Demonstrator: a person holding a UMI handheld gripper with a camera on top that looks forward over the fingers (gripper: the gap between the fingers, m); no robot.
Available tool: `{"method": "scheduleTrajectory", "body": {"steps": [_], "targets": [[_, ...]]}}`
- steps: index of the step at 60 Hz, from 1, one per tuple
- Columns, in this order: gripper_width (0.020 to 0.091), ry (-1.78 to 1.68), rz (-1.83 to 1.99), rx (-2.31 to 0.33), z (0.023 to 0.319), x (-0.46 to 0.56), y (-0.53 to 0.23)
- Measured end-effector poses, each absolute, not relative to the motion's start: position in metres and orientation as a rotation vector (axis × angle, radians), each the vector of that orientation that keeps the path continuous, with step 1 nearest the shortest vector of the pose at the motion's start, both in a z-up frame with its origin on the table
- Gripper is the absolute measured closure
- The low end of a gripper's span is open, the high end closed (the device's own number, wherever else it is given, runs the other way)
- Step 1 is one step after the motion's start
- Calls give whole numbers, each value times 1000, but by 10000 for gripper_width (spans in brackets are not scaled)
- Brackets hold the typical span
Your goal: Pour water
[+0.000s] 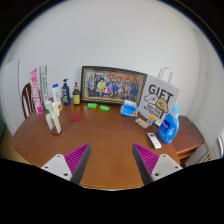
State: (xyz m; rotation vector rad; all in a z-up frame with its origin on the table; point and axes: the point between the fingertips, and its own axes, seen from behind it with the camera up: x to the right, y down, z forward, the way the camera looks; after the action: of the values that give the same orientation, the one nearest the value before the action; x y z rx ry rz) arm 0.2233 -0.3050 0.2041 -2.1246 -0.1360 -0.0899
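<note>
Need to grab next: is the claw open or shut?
Open: the claw has its pink pads wide apart over the bare table, nothing between them.

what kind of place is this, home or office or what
Probably a home or a small office corner: a round wooden table against a white wall, holding a framed group photo, a gift bag and bottles. The gripper jaws are open, holding nothing.

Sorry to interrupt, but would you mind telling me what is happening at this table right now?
A person holds a gripper above a round wooden table. Its fingers are open and hold nothing. Beyond them, a clear bottle stands with other bottles near the wall. A framed photo, a gift bag and a blue container stand further along. No pouring has begun yet.
</note>
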Motion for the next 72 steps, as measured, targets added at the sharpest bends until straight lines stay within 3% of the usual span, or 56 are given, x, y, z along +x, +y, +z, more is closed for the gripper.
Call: {"method": "scheduleTrajectory", "body": {"steps": [24,39,50,61,65,72], "targets": [[248,-256,170,-2074,167,22,-301],[244,-196,186,-1983,139,-84,-214],[253,-130,83,-1970,93,-104,-142],[401,-82,43,-1967,61,-106,-98],[547,-100,73,-1952,59,-116,-92],[604,-121,41,-1931,61,-118,-90]]}}
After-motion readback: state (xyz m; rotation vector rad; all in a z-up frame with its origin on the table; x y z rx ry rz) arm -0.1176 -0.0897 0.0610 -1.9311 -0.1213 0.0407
